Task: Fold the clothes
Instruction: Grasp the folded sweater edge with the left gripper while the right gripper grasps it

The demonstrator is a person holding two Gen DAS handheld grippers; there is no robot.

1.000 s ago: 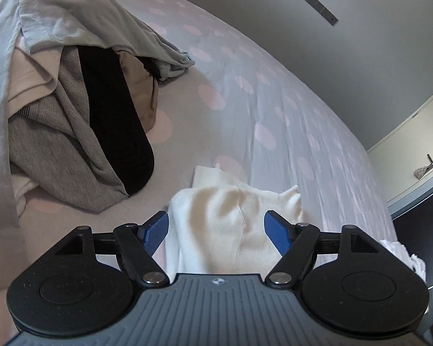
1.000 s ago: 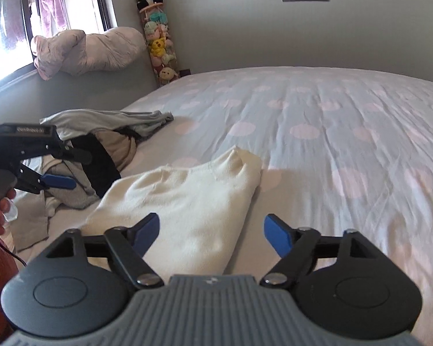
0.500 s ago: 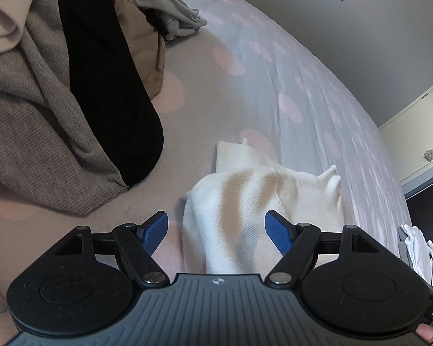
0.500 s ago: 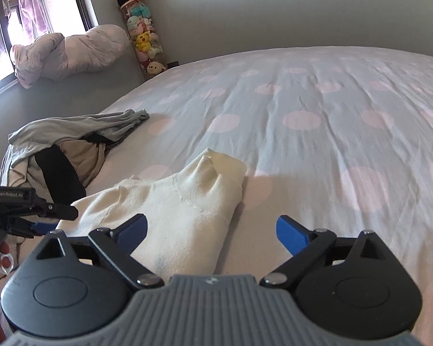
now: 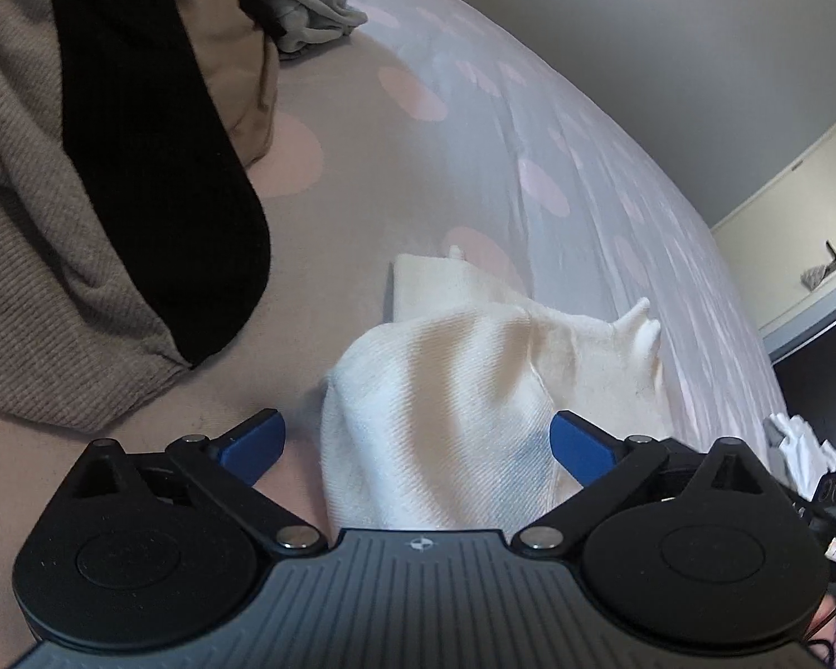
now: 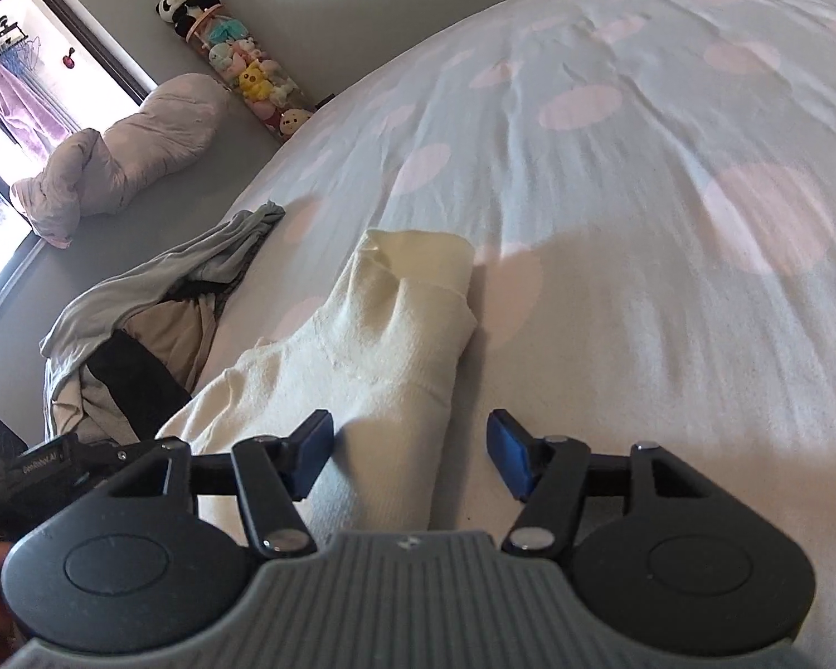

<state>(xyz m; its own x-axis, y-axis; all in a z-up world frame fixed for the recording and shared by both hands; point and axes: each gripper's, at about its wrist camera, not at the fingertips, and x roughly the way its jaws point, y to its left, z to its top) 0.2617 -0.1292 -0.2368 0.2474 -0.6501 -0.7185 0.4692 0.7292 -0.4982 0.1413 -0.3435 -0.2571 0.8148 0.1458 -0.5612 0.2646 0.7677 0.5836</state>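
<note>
A cream knit sweater [image 5: 474, 390] lies bunched on the bed [image 5: 474, 128], its sleeve cuff [image 6: 418, 256] stretched toward the middle. My left gripper [image 5: 418, 440] is open, with the sweater's near edge between its blue fingers [image 5: 256, 437]. My right gripper [image 6: 409, 451] is open over the sweater [image 6: 373, 357], the sleeve lying between its fingers. Neither is closed on the cloth. The left gripper's body also shows at the left edge of the right wrist view [image 6: 44, 463].
A pile of unfolded clothes [image 5: 100, 167] in grey, black and tan lies left of the sweater, and shows in the right wrist view [image 6: 139, 334]. A rolled duvet [image 6: 122, 156] and a stack of plush toys [image 6: 239, 67] stand by the window. White cloth [image 5: 802, 440] lies off the bed's right.
Both grippers moved down and closer to the cream sweater. The right gripper tilted and narrowed somewhat over the sleeve. The sweater's edge now lies between the left fingers.
</note>
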